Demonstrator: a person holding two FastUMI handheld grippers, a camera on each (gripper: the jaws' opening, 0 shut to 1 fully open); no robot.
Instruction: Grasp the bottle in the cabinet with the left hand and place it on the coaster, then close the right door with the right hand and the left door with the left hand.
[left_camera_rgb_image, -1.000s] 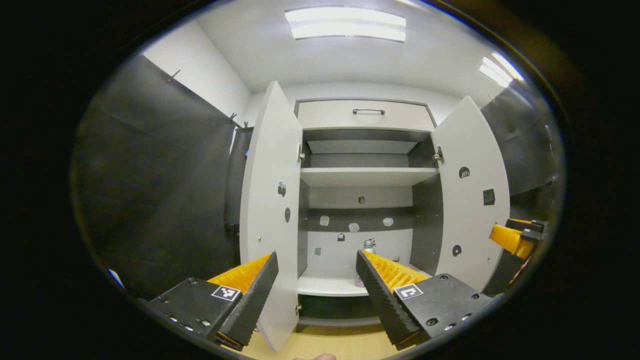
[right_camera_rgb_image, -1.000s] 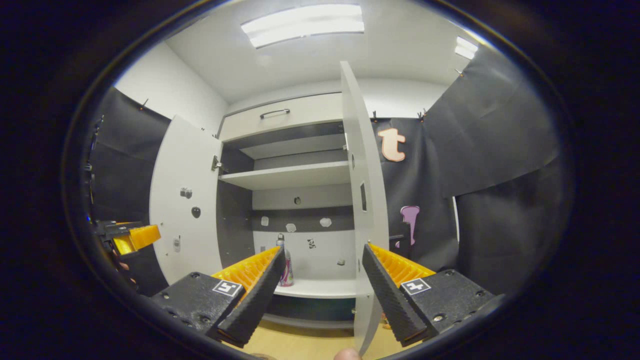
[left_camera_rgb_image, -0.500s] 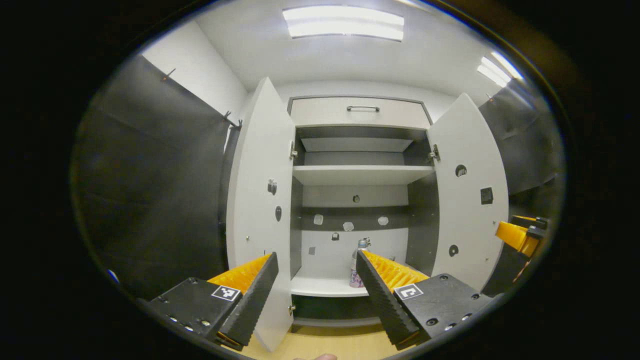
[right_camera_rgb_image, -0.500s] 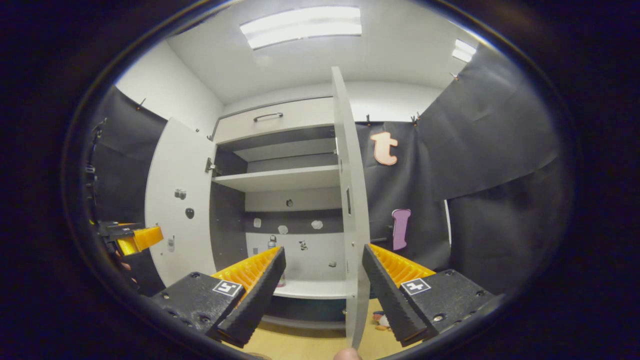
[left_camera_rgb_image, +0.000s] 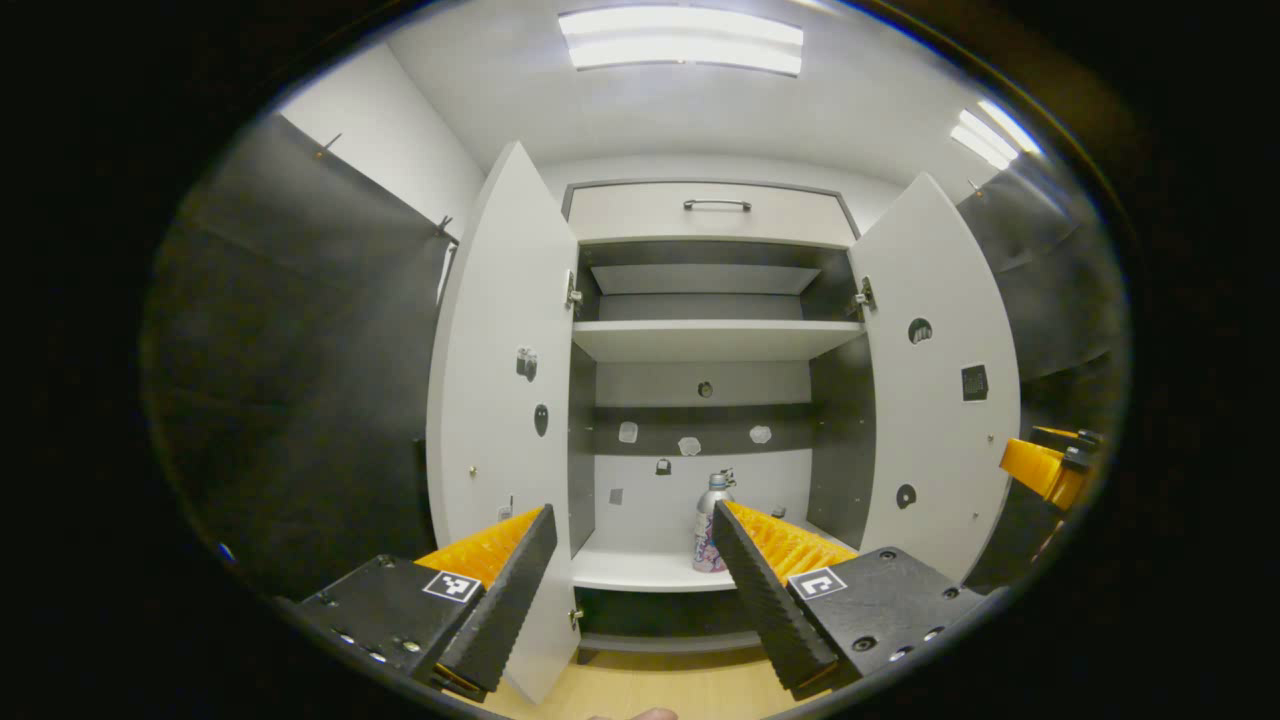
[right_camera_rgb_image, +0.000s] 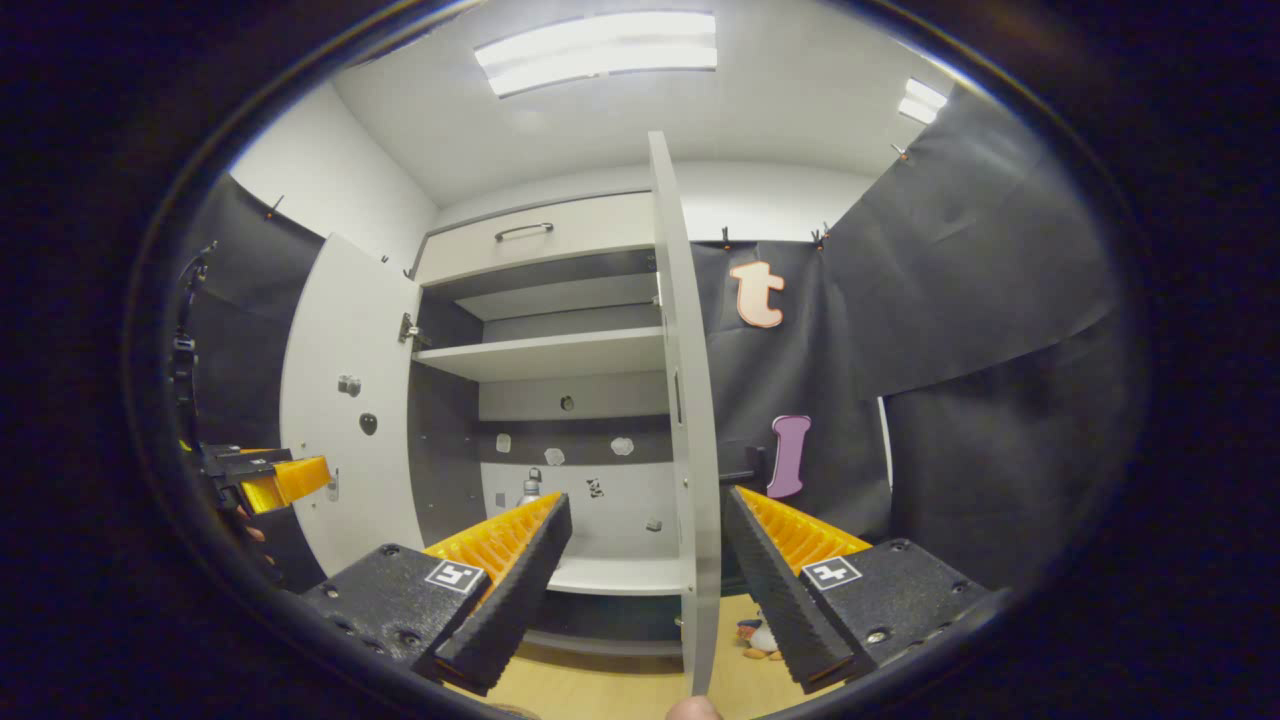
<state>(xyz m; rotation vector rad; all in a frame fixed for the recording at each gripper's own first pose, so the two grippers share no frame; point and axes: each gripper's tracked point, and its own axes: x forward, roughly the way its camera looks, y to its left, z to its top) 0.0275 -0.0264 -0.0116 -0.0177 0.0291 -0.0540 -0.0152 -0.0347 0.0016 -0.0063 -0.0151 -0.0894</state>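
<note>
Left gripper (left_camera_rgb_image: 632, 560) agape, empty — bottle (left_camera_rgb_image: 710, 524) ahead; right gripper (right_camera_rgb_image: 648, 555) agape, straddling door edge (right_camera_rgb_image: 690, 500).

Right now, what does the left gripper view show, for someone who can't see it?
A white cabinet stands with both doors open and a silver bottle upright on its bottom shelf. The open left hand-held gripper points at it, not touching. The right hand-held gripper shows at the right edge.

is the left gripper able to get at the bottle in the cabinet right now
Probably yes: both doors stand open, the bottle stands alone on the lower shelf, and the left gripper is open, facing it from outside the cabinet.
</note>
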